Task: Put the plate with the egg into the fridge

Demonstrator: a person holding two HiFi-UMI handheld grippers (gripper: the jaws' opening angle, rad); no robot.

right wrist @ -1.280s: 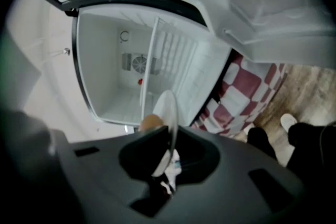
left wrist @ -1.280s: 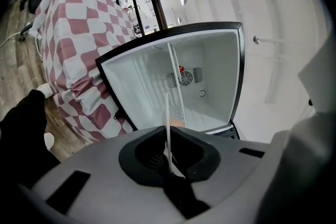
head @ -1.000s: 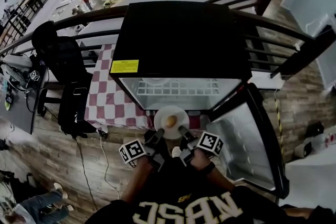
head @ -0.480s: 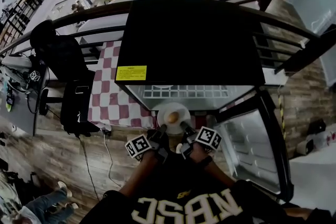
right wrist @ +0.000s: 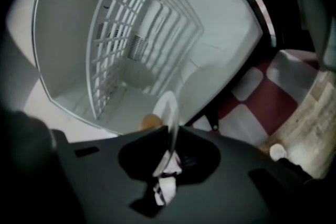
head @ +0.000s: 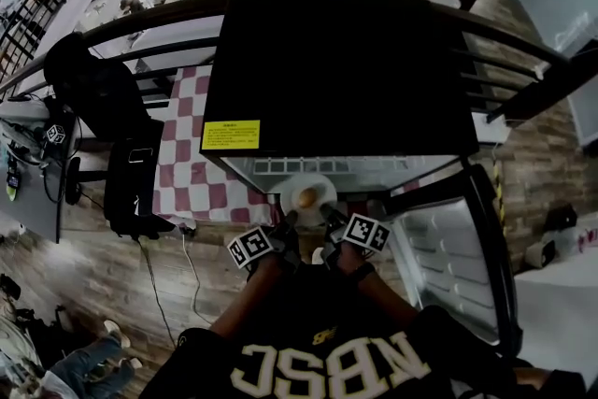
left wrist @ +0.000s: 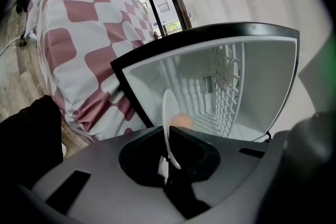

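Observation:
A white plate (head: 308,194) with a brown egg (head: 306,197) on it hangs in front of the open black fridge (head: 336,70), just below its front edge. My left gripper (head: 289,221) is shut on the plate's near left rim, and my right gripper (head: 327,214) is shut on its near right rim. In the left gripper view the plate (left wrist: 168,126) stands edge-on between the jaws, with the egg (left wrist: 181,121) behind it and the fridge's white inside (left wrist: 220,92) beyond. The right gripper view shows the plate (right wrist: 168,113) edge-on, the egg (right wrist: 149,121) and a wire shelf (right wrist: 126,34).
The fridge door (head: 448,248) stands swung open at the right. A red-and-white checked cloth (head: 192,159) covers a table left of the fridge. A black chair (head: 98,98) is further left. A dark railing (head: 523,51) runs behind the fridge.
Both grippers and the plate have sunk lower before the fridge opening. The fridge top now fills more of the head view and hides most of the white inside.

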